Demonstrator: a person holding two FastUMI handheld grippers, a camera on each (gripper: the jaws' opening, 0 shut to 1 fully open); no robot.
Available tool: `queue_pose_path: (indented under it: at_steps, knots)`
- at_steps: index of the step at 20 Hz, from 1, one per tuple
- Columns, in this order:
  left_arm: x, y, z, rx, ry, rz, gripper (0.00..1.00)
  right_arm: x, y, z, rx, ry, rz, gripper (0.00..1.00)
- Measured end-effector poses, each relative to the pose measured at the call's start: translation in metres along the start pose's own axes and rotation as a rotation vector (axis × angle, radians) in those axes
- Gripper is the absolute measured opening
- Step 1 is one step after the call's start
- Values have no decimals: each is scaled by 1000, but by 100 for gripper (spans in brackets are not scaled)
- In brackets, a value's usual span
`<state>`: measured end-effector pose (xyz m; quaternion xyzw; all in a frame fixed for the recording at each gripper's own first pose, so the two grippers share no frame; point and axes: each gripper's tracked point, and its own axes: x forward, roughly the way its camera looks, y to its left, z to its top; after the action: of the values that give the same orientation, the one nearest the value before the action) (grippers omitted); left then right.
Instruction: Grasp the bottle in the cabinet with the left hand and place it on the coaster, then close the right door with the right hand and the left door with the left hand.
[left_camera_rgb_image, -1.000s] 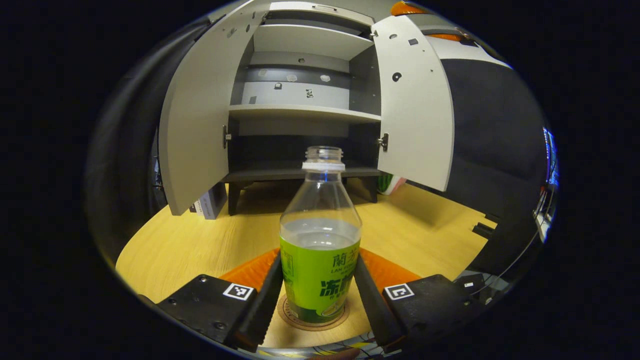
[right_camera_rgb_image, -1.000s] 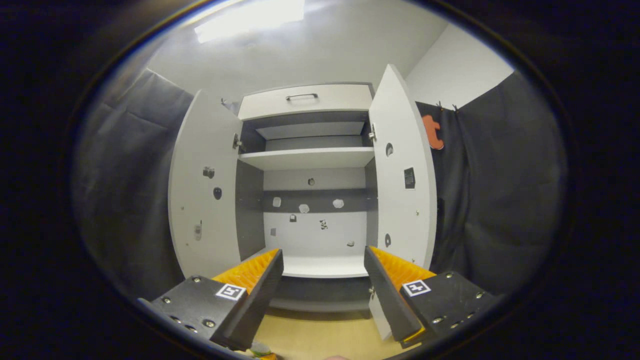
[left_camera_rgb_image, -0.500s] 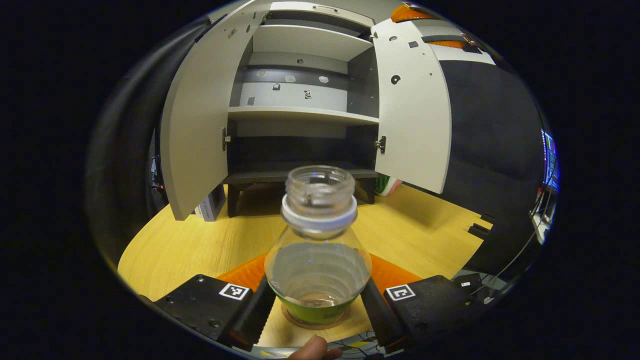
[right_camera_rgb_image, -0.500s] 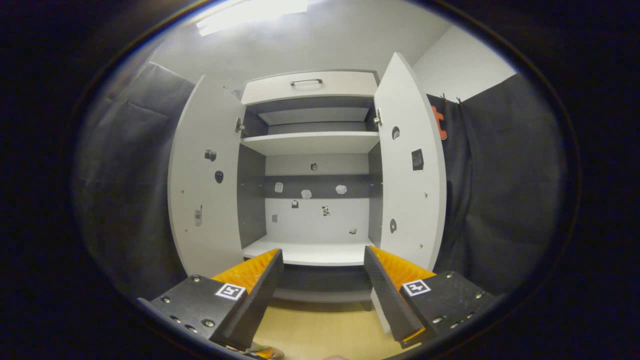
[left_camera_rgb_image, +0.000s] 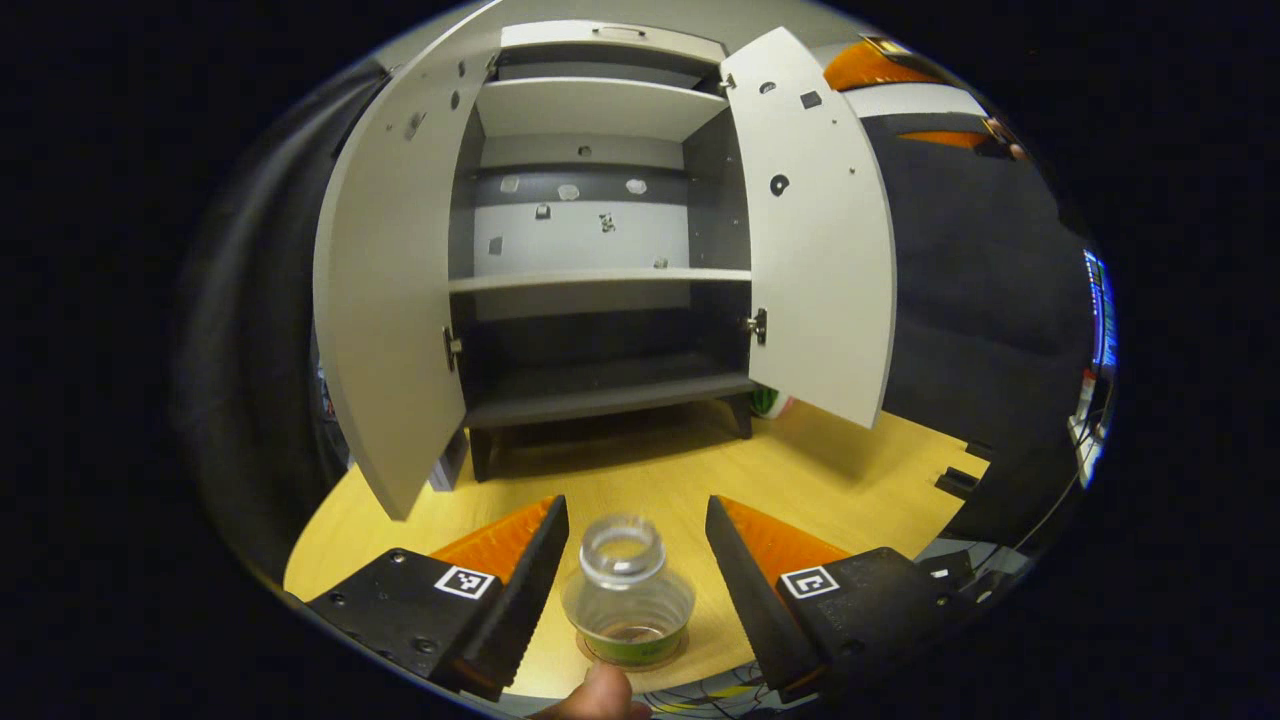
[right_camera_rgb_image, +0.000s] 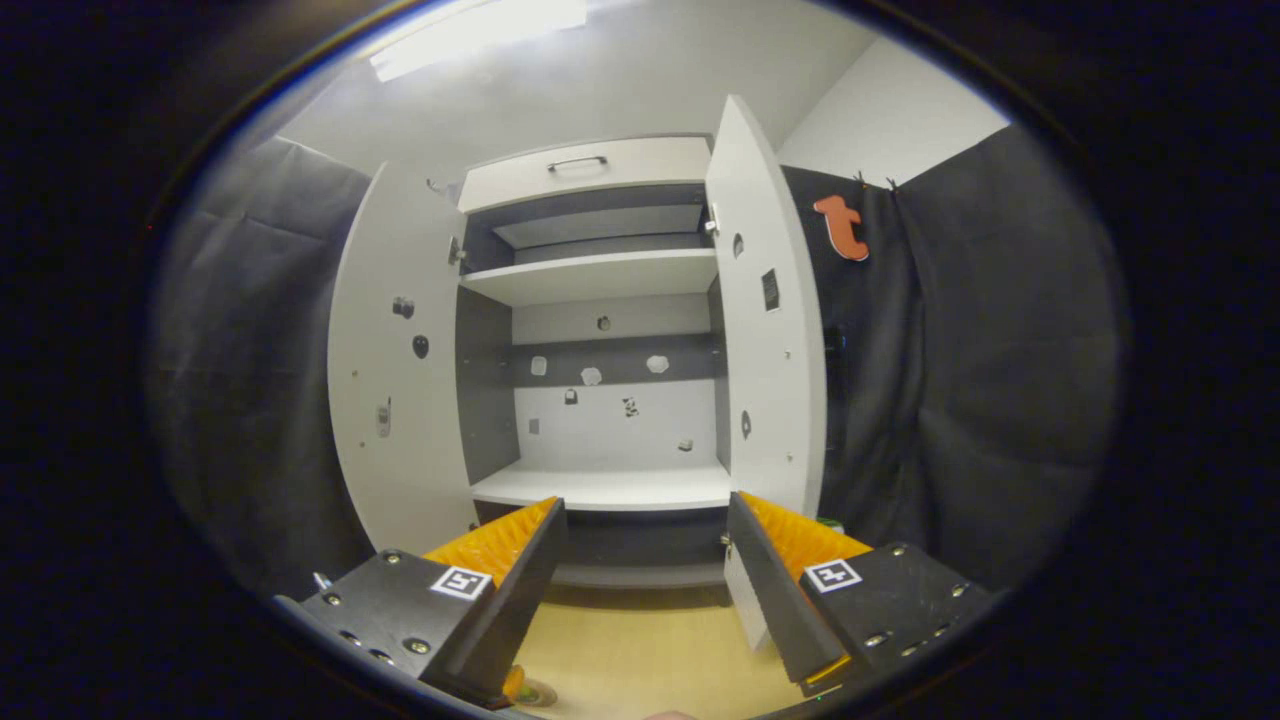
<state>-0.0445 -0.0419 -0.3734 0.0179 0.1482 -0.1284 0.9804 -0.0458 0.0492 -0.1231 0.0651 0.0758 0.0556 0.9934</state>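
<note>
In the left gripper view, the left gripper is hovering with its fingers spread wide, gripping nothing. Between and below them the clear, uncapped plastic bottle with a green label is standing upright on the round brown coaster on the pale wooden tabletop, apart from both fingers. With a thin wall, a little liquid in the bottom and no cap, the bottle is likely light, squashy and easy to tip or spill, so any regrasp should take the labelled body, gently. Beyond it the grey cabinet is standing with both doors swung open. In the right gripper view, the right gripper is also holding its fingers wide apart and empty, facing the stiff white right door, best pushed on its flat face near the free edge; the matching left door is waiting likewise.
</note>
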Motion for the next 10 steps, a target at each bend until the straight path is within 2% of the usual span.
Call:
queue_pose_path:
  at_steps: [3, 8, 10]
  knots:
    - [-10, -7, 46, 8, -39, 10, 96, -7, -36, 9, 20, -36, -32, 98]
    - [-24, -8, 113, 80, -71, 38, 98, -13, -99, 18, 19, -71, -103, 98]
    - [-28, -20, 137, 84, -91, 10, 98, -16, -130, 22, -3, -83, -142, 98]
